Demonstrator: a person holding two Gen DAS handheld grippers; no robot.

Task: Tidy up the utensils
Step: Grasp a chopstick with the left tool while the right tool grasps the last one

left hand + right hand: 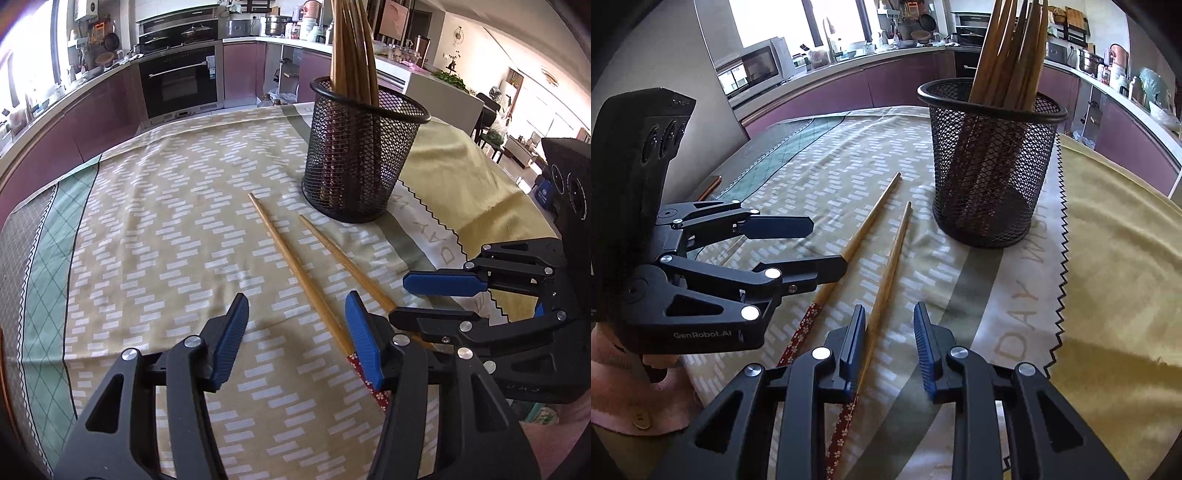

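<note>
**A:** How far along are we?

**B:** Most chopsticks already stand in the mesh cup [364,155]. Two are left flat on the cloth [155,221], just in front of it: left stick [291,266] and right stick [890,273].

**A:** Jaws?

**B:** My left gripper [297,338] is spread, the left stick just inside its right pad, nothing pinched. My right gripper [890,345] is narrower but apart; the right stick lies against its left pad, ungripped.

**A:** Anything hidden?

**B:** Both patterned handle ends vanish under my fingers, and whether the pads touch the cloth I can't tell.
</note>
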